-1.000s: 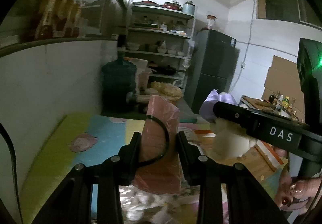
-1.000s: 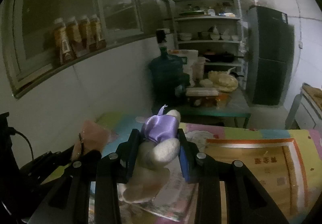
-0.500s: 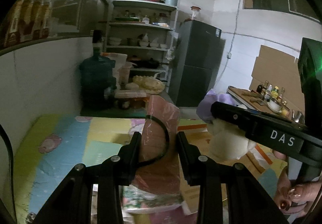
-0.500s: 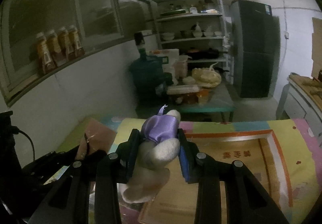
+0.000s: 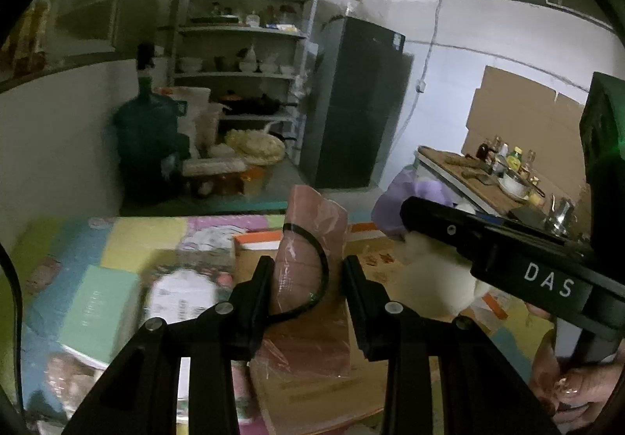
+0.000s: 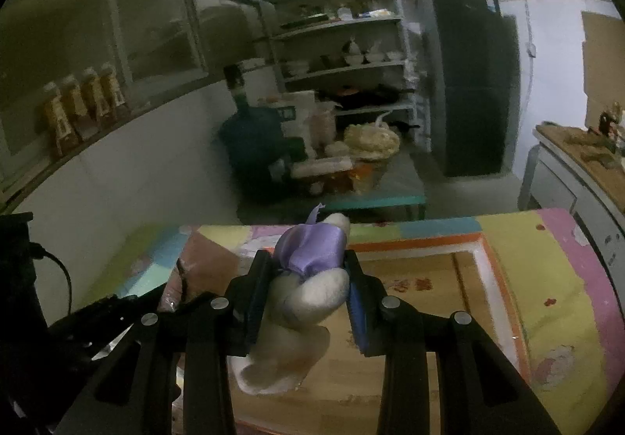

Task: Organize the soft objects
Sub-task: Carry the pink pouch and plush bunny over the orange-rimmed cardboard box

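My left gripper is shut on a pink soft bundle in clear plastic with a black cord looped across it, held upright above the mat. My right gripper is shut on a cream plush toy with a purple satin piece, held above a wooden board. In the left wrist view the right gripper's black body crosses at right with the plush below it. In the right wrist view the pink bundle shows at left.
A colourful play mat covers the floor. A mint green box and a printed pack lie at left. Behind stand a water jug, a low table, shelves, a dark fridge and a counter.
Both grippers have swung to the right across the mat while still holding their loads. The green box and printed pack have come into the left wrist view.
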`<state>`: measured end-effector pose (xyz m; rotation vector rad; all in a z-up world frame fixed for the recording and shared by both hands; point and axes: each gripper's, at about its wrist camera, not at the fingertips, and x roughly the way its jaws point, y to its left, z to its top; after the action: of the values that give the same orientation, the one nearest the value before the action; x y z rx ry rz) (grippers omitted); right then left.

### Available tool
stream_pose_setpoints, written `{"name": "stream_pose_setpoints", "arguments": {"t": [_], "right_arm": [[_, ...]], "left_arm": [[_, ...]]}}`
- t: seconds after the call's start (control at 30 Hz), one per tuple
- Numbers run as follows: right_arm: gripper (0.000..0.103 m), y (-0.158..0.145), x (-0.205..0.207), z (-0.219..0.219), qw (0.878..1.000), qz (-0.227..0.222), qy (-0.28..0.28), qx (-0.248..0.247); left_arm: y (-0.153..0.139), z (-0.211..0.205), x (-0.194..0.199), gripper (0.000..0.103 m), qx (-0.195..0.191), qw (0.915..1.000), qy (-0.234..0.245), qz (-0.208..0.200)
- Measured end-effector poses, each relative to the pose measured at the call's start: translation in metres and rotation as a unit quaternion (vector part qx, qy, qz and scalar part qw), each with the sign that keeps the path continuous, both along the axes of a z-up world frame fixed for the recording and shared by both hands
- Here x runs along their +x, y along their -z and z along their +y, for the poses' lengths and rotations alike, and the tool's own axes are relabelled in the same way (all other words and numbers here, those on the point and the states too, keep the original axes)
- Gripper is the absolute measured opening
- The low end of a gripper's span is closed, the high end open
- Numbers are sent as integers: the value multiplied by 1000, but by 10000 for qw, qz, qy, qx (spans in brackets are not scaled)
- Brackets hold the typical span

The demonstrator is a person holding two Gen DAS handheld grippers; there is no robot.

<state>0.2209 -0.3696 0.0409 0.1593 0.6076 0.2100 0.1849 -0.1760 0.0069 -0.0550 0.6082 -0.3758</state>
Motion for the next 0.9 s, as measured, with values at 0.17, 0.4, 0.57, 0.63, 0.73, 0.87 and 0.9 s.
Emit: {"name": "stream_pose_setpoints", "arguments": {"t": [0.17, 0.4, 0.57, 0.63, 0.73, 0.87, 0.9], "right_arm": [[37, 12, -2, -33, 9998, 115, 185, 29], [37, 33, 0, -73, 9989, 328, 343, 68], [37, 44, 4, -86, 9981, 483, 379, 38], [37, 49, 6, -91, 9979, 534, 374, 29], [37, 57, 10, -96, 9975, 636, 305, 7], [37, 68, 15, -98, 9970, 747, 216, -28], [37, 70, 16, -99, 9968, 769, 201, -31]], "left_arm": [[12, -26, 8, 37, 14, 9998, 115, 178], [33, -50, 22, 37, -88, 9982, 161, 569], [45, -67, 28, 37, -96, 9971, 128, 747], [51, -72, 29, 37, -89, 9966, 120, 815], [58, -81, 32, 37, -73, 9958, 112, 910], [66, -87, 36, 37, -31, 9948, 92, 1014], [68, -89, 37, 37, -17, 9946, 82, 1036]]}}
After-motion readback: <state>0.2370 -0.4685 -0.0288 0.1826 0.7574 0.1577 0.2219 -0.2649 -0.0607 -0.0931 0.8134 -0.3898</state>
